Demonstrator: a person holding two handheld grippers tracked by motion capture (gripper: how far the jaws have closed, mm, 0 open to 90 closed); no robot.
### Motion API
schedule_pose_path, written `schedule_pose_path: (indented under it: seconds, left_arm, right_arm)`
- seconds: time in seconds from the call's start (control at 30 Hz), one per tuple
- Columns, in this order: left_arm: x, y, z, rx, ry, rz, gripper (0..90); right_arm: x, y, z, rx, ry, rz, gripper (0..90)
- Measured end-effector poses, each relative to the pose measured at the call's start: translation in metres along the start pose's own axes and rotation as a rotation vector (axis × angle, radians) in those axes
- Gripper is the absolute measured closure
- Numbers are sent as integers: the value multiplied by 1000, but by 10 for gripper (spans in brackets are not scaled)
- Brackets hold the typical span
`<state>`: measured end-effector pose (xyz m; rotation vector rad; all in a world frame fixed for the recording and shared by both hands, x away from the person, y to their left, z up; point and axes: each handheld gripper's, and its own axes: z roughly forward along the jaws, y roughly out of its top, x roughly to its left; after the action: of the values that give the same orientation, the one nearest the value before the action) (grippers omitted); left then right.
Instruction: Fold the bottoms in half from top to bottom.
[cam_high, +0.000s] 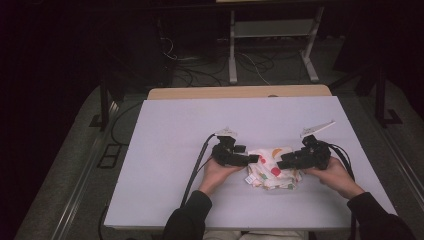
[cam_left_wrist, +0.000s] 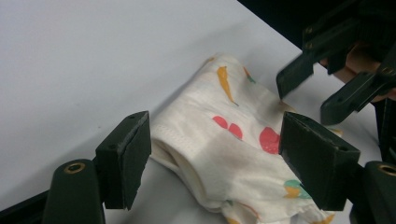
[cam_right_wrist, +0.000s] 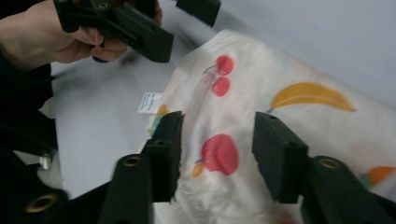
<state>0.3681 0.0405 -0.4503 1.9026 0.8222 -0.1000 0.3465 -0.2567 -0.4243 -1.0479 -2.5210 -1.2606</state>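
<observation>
Here the folded white fruit-print cloth lies on the white table, long axis spanning both grippers. The left gripper and right gripper flank the cloth, jaws parted, gripping nothing.

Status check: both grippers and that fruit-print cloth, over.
Left hand-held gripper open, straddling the folded cloth. Right hand-held gripper open above it, nothing held. White table bare around the cloth.

High view looks down from above; both gripper views closely share the cloth
</observation>
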Motion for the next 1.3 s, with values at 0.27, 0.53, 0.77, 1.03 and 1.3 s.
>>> schedule_pose_path:
  seconds: [0.27,0.53,0.77,1.03,1.3]
  left_arm:
    - [11,-2,2,6,20,-15,246]
    - [18,-2,1,-6,27,-36,246]
    - [21,4,2,13,25,-38,238]
    - [20,11,7,19,7,-33,233]
    - [23,13,14,40,0,-41,172]
  right_arm:
    - [-22,1,-11,-44,-69,37,297]
    - [-41,-1,-24,-109,-86,64,255]
    - [-53,-2,-28,-97,-113,62,207]
    - [-68,-1,-29,-120,-104,84,190]
    - [-74,-1,-25,-118,-93,82,98]
